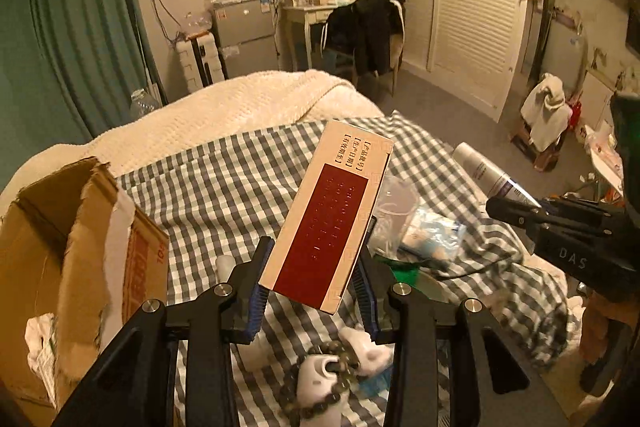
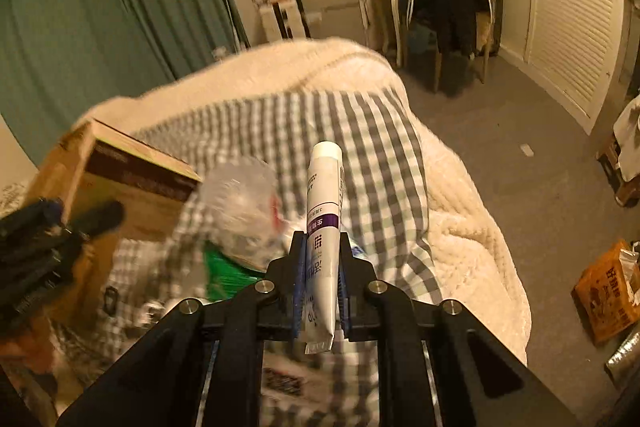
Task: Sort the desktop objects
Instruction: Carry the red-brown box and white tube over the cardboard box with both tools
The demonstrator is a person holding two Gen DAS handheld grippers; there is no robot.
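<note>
My left gripper (image 1: 316,267) is shut on a flat beige box with a dark red panel (image 1: 332,215), held tilted above the checked cloth (image 1: 224,179). My right gripper (image 2: 320,267) is shut on a white tube with a purple band (image 2: 323,215), cap pointing away. The right gripper also shows at the right of the left wrist view (image 1: 560,227), with the tube (image 1: 486,171) in it. The left gripper (image 2: 48,227) and its box (image 2: 132,171) show blurred at the left of the right wrist view.
A torn open cardboard box (image 1: 80,247) stands at the left on the bed. A clear plastic cup and bag (image 1: 404,223), a green packet (image 2: 224,275), white items and a bead string (image 1: 332,375) lie on the cloth. A cream blanket (image 1: 240,107) lies beyond.
</note>
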